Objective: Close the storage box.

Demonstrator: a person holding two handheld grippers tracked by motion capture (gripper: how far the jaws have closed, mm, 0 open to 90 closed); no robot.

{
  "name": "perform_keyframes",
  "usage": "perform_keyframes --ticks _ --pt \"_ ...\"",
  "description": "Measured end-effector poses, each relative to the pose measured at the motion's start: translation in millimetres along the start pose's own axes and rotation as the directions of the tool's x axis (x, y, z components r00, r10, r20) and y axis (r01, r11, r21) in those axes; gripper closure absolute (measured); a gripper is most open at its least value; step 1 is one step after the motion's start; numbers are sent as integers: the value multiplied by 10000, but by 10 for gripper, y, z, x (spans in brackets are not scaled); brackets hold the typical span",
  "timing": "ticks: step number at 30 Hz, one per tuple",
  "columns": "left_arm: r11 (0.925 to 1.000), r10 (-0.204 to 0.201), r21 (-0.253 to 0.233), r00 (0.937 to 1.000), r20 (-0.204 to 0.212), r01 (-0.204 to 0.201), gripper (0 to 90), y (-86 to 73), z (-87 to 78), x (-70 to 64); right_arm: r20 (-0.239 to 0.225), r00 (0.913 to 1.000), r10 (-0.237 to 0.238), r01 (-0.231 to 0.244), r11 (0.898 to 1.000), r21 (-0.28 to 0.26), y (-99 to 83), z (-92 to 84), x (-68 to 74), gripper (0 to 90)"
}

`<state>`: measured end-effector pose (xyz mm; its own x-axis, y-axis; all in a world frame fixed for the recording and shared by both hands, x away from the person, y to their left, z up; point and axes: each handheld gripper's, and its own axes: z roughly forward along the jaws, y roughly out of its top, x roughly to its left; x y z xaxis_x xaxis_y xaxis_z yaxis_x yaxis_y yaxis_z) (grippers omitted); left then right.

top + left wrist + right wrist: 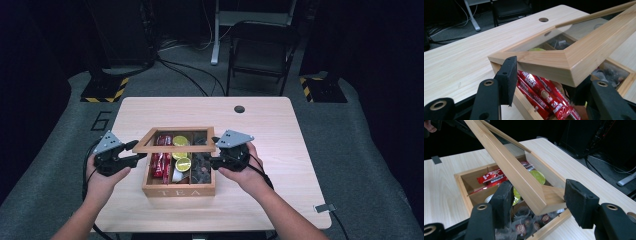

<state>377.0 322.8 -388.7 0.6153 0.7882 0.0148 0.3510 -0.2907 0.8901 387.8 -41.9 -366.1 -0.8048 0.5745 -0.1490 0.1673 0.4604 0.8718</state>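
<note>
A wooden tea box [178, 190] marked TEA stands mid-table with its glass-paned lid [174, 147] tilted up at the front. Inside lie red sachets [541, 96], yellow-green pods [537, 176] and dark tea bags [522, 228]. My left gripper [136, 151] is at the lid's front left corner [570, 68], its jaws closed across that corner with the left pad [507, 80] against the rail. My right gripper [214, 154] is at the front right corner [543, 202]. That corner sits between the open jaws, with gaps to both pads [580, 203].
The box sits near the table's front edge [210, 227], with bare wood [270, 130] on both sides and behind. A cable hole [239, 109] is at the back right. A folding chair [260, 55] and stand bases are on the floor beyond.
</note>
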Motion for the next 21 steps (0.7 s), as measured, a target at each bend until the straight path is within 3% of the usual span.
perform_keyframes --ticks 2,5,10,16,21 --pt "9999 95 68 10000 8 -95 485 -26 -4 -11 -58 10000 43 -43 10000 21 -22 -13 -3 420" --pt "9998 193 92 9998 2 -193 481 -61 -3 -24 -303 9972 678 -676 9977 97 -132 -48 -13 484" --pt "9996 241 166 9997 18 -242 474 -134 0 -48 -717 9921 1028 -1020 9947 154 -213 -82 -45 529" --pt "9995 171 253 9998 114 -174 464 -224 8 -69 -653 9951 743 -720 9968 360 -288 -64 15 524" --pt "9994 225 243 9997 113 -228 464 -287 18 -87 -765 9939 799 -772 9963 387 -337 -64 28 525"
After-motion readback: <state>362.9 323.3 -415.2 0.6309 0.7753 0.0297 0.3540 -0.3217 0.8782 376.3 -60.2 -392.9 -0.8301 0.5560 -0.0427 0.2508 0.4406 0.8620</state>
